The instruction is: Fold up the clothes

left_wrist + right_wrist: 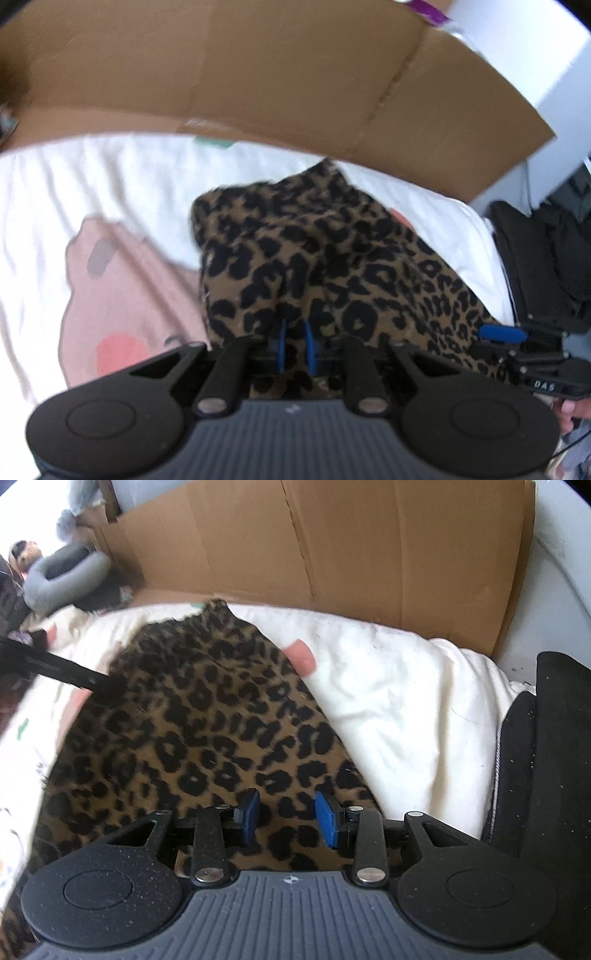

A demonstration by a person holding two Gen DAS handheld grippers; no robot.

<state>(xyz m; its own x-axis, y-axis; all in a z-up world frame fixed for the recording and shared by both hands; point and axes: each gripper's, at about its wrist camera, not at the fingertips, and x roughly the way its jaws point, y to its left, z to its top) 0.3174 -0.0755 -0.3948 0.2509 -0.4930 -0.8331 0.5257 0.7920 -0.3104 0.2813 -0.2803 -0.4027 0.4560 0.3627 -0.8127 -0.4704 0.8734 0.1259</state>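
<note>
A leopard-print garment [314, 251] lies rumpled on white bedding [92, 184]. My left gripper [295, 343] has its blue pads close together, with a bunched fold of the leopard fabric pinched between them. In the right wrist view the same garment [207, 720] spreads from the left edge toward the middle. My right gripper [290, 814] hovers over its near edge with the blue pads standing apart and flat fabric showing in the gap. The left gripper's black fingers [92, 679] reach the garment's far left side. At the garment's right edge a blue pad [502, 332] of the right gripper shows.
A brown cardboard sheet [332, 554] stands upright behind the bedding [388, 683]. A black padded object [554, 757] sits against the bed's right side. A grey ring cushion [62, 576] lies at the far left. Pink printed shapes [122, 288] mark the sheet.
</note>
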